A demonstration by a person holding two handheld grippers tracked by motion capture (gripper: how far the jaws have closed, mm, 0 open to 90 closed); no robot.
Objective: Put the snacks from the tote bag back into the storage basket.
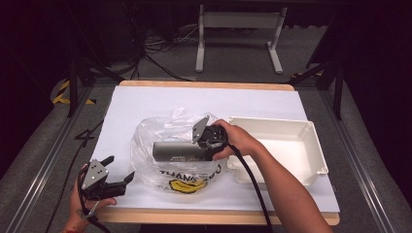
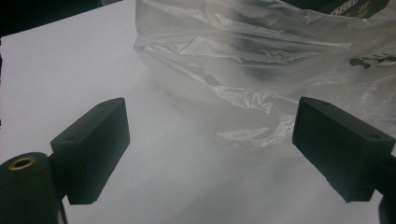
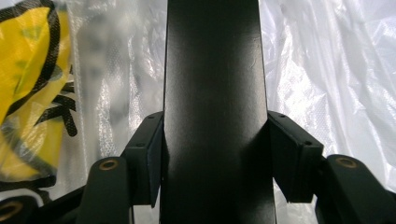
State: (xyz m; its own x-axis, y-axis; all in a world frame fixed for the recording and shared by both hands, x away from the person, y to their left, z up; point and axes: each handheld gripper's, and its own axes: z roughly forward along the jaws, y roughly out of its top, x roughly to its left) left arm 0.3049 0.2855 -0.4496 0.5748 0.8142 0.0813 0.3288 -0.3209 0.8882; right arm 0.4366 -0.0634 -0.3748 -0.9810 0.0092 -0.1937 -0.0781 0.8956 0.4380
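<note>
**Right gripper clamps dark tube over the bag**

We see a table (image 1: 145, 97) with a white cover, wood edge at front and back. On its right side sits a white bin (image 1: 296, 145), open side up, just beside the bag.

Mid-table lies a clear plastic bag (image 1: 160, 136), crumpled, with a yellow and black print at its near edge. In the left gripper view the bag (image 2: 261, 60) bulges up ahead of the jaws; in the right gripper view the bag (image 3: 327, 70) is the backdrop, the yellow print at left.

We see a dark tube (image 1: 177, 151) lying level across the top of the bag, one end pointing left. The right gripper (image 1: 206, 145) has it by the right end. In the right gripper view the tube (image 3: 215, 93) runs straight up between the jaws and both pads press on its sides: jaws closed tight on it.

The left gripper (image 1: 119, 170) rests near the front-left table edge, just left of the bag. In its own view the jaws stand wide apart, nothing between them, bare table below, bag not touched.
</note>
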